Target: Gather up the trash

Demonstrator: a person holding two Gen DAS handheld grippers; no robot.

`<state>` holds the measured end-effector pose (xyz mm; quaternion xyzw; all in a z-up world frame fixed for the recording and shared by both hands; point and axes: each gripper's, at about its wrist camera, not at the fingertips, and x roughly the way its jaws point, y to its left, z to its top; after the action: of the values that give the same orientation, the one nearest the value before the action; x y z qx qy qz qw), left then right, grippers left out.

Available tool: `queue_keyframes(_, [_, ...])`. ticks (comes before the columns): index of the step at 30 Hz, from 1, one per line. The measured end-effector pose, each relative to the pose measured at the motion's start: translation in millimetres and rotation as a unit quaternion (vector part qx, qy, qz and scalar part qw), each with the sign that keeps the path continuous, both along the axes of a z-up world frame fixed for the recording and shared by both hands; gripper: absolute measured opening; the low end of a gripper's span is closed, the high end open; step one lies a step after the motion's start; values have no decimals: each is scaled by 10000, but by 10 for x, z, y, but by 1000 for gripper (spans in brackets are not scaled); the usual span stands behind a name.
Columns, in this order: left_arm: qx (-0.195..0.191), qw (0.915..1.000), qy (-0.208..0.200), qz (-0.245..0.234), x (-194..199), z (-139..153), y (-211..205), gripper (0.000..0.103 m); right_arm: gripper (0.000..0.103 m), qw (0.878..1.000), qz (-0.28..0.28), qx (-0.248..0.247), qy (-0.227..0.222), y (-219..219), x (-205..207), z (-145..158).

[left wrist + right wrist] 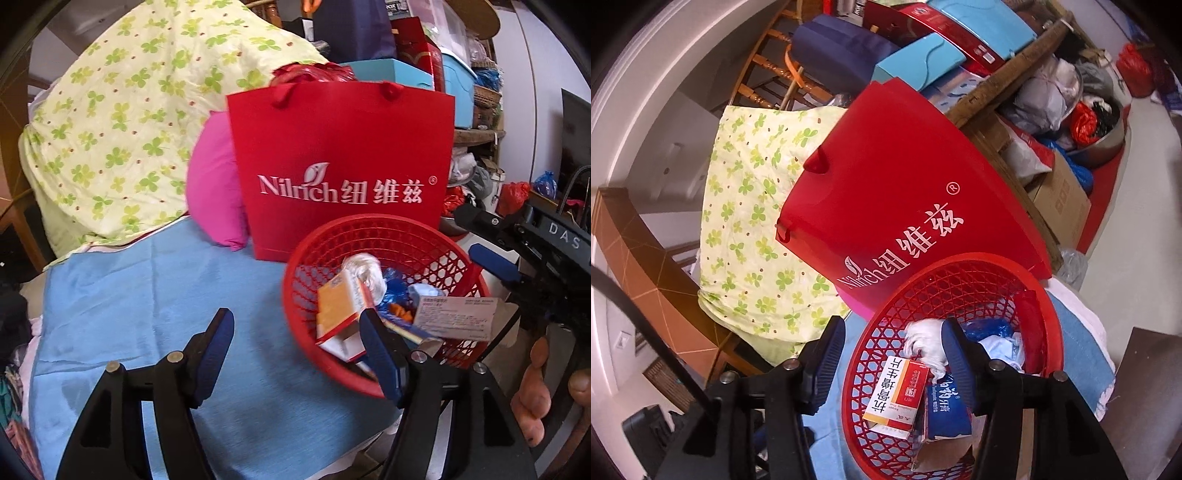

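Observation:
A red plastic mesh basket stands on a blue cloth. It holds an orange-and-white box, a wad of clear plastic, a blue wrapper and a grey-white box. My left gripper is open at the basket's near-left rim, with its right finger over the orange box. In the right wrist view the basket shows the same orange box, a blue carton and white plastic. My right gripper is open astride the rim, gripping nothing.
A red paper bag stands just behind the basket, with a pink pillow and a clover-print quilt to its left. Shelves of boxes and bags fill the right. The right gripper and a hand are at the right edge.

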<state>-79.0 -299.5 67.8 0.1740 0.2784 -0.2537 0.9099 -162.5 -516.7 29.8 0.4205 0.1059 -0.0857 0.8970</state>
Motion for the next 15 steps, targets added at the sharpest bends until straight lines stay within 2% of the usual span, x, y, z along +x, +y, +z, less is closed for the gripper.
queue_keyframes(4, [-47, 9998, -164, 135, -84, 118, 211, 83, 58, 9984, -198, -525, 3, 181, -57, 104])
queue_keyframes(8, [-108, 9990, -340, 273, -179, 268, 450, 85, 58, 9927, -353, -1153, -24, 429, -157, 225])
queue_keyframes(12, [-173, 9979, -443, 434, -248, 414, 683, 87, 59, 9869, -427, -1553, -30, 667, -351, 301])
queue_keyframes(13, [-190, 9976, -473, 478, -269, 453, 745, 87, 60, 9858, -448, -1620, -37, 720, -409, 318])
queue_keyframes(15, [-216, 9964, -559, 592, -318, 538, 874, 87, 69, 9838, -460, -1730, -40, 821, -521, 353])
